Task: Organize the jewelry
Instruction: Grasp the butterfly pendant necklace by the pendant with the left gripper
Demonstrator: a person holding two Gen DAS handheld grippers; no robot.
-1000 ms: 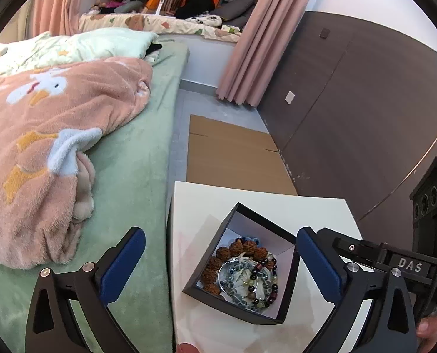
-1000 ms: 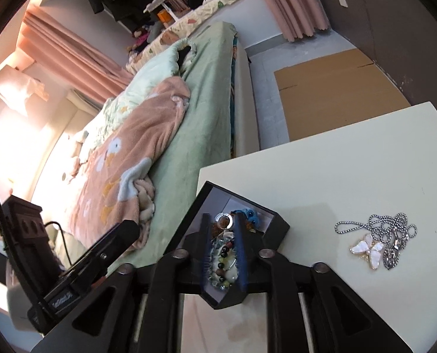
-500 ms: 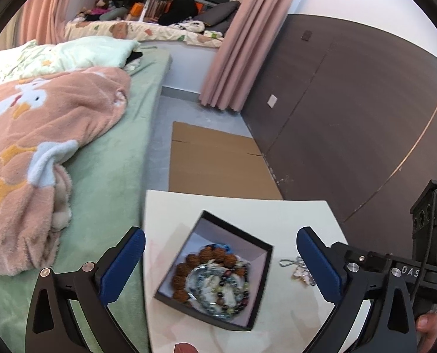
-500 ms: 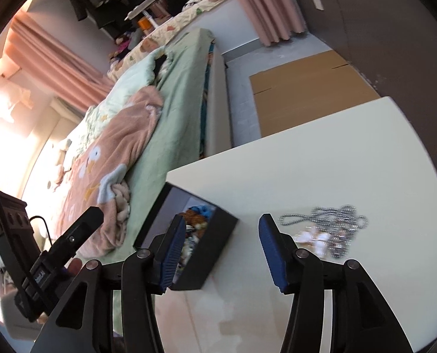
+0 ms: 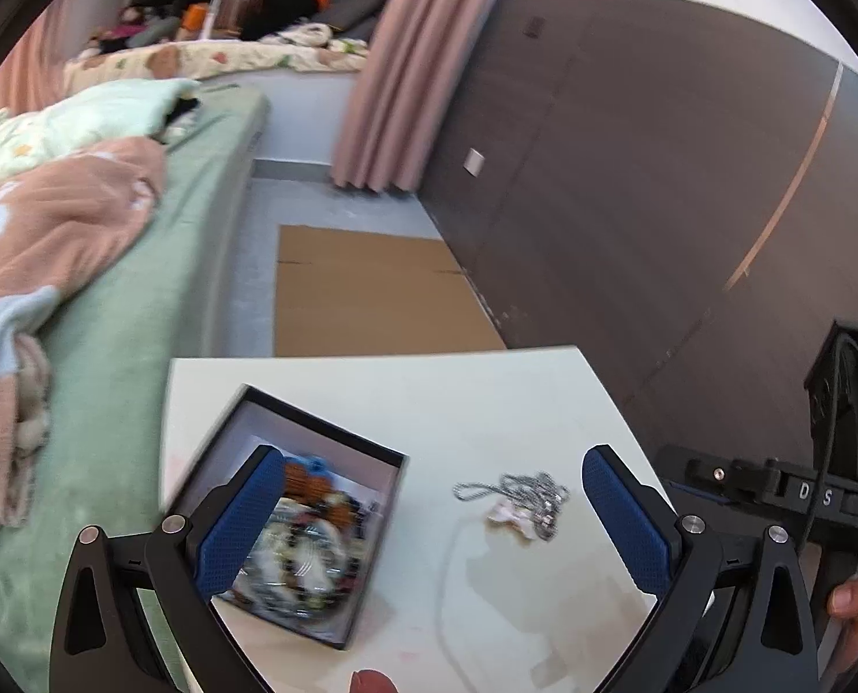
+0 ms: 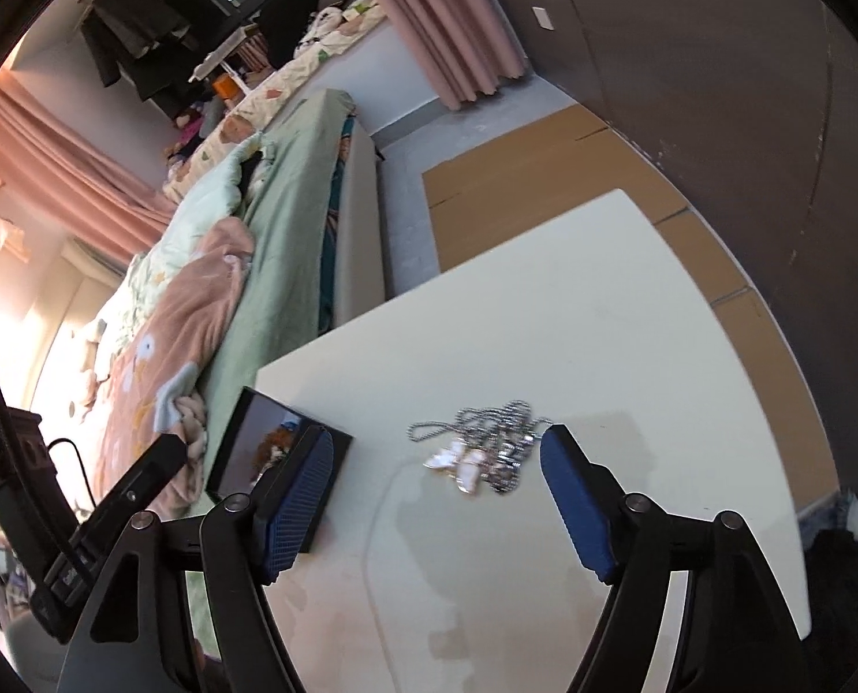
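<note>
A black square box (image 5: 290,520) sits on the left part of the white table (image 5: 429,404), holding several bead bracelets (image 5: 308,543). A silver chain necklace with a pale butterfly pendant (image 5: 521,505) lies loose on the table to the right of the box. My left gripper (image 5: 429,514) is open and empty above the table, its left finger over the box. My right gripper (image 6: 435,485) is open and empty, with the necklace (image 6: 481,450) between and just beyond its fingertips. The box (image 6: 267,450) is at its left finger.
A bed with a green sheet (image 5: 140,300) and a pink blanket (image 5: 42,242) runs along the table's left side. A flat cardboard sheet (image 5: 365,294) lies on the floor beyond the table. A dark wall panel (image 5: 660,202) stands to the right.
My right gripper let go of a bracelet over the box, opened, and moved right toward the necklace. My left gripper's view shifted right, so the box slid left.
</note>
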